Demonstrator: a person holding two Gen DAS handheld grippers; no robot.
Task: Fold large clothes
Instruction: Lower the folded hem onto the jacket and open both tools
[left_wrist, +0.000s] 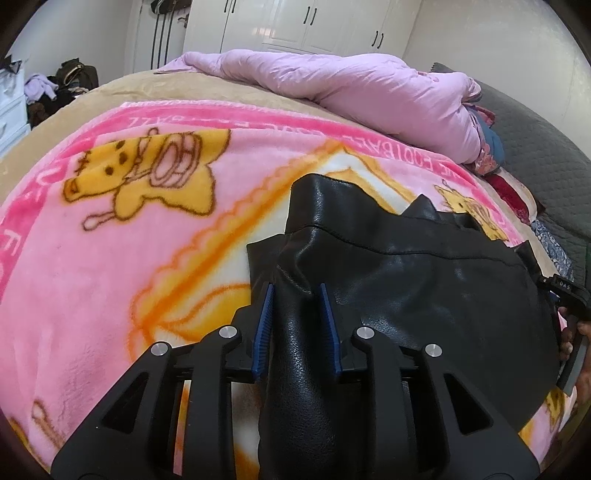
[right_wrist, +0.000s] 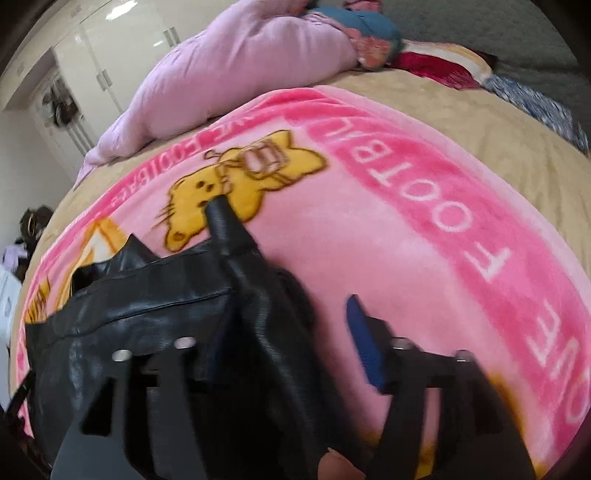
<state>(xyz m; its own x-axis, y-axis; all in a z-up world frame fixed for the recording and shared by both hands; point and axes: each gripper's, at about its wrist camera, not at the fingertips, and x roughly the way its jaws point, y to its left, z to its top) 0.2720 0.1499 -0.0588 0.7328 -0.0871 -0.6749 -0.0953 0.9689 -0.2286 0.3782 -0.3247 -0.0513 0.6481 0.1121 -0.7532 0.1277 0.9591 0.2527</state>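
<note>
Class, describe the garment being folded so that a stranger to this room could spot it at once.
Start at the bed, where a pink cartoon blanket is spread. On its near side lies the black leather garment, between the two grippers. Everything around it is soft and pastel; it alone is black, glossy and grained.

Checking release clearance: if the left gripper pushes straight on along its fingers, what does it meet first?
The black leather jacket: a fold already lies between the left gripper pads. Pink blanket likely beneath.

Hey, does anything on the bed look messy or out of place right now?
The black leather jacket lies bunched and crooked on the pink blanket, collar points sticking up. A lilac duvet sits crumpled behind it.
</note>
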